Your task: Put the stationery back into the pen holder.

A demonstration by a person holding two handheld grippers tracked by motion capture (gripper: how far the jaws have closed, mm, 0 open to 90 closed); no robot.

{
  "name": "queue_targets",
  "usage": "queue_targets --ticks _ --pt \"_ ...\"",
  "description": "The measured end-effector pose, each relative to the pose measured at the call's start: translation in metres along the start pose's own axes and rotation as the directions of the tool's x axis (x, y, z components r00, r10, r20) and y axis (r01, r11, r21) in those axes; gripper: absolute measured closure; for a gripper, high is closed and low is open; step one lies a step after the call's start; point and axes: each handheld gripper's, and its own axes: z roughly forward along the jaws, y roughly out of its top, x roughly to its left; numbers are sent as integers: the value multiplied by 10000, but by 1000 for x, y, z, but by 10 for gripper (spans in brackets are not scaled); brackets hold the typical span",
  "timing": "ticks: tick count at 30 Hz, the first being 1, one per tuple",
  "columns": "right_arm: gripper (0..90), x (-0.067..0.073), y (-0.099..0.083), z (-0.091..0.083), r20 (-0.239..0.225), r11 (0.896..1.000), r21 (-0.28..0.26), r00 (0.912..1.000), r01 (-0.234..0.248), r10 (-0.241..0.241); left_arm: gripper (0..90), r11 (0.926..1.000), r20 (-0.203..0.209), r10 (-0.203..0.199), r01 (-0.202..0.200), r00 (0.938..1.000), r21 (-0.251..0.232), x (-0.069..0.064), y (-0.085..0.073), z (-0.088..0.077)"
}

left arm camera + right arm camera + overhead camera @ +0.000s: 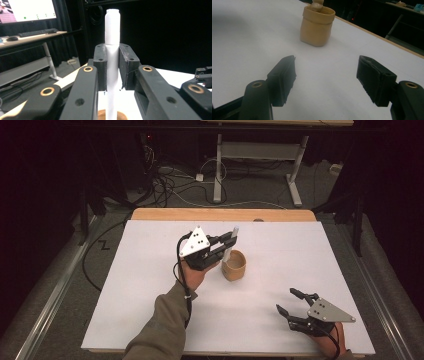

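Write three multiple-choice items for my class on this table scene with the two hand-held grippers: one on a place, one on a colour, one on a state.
1. Where does the white marker stand?
A. upright, over the cup's mouth
B. flat on the table
C. between the right gripper's pads

2. What colour is the cup?
A. blue
B. tan
C. black

3. How do the right gripper jaws stand?
A. shut on the cup
B. shut on the marker
C. open, with nothing between them

Answers: 1 A, the left gripper clamps the marker upright with its lower end at the cup's rim. 2 B, it looks tan in the high view. 3 C, bare white table shows between its pads.
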Motion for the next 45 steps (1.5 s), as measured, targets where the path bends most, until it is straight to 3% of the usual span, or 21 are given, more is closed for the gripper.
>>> queue_targets --ticks 7,17,19,23,45 --pt "316 -1 0 -1 27 10000 -19 10000 5 -5 754 9998 175 -206 205 9996 48 3 -5 14" --pt "316 -2 0 -1 -26 9998 -82 9999 -160 160 754 9992 294 -122 111 9995 377 2 -10 34" --pt "316 -2 0 -1 -39 9999 -66 9999 -155 155 754 9996 361 -11 1 9993 270 1 -10 35" --pt "317 -1 1 0 -69 9999 -48 9999 -131 130 754 9986 387 132 -151 9992 505 -2 -12 38" --pt "317 1 0 1 -101 10000 83 9999 51 -50 751 9897 237 -552 515 9982 1333 4 -42 41"
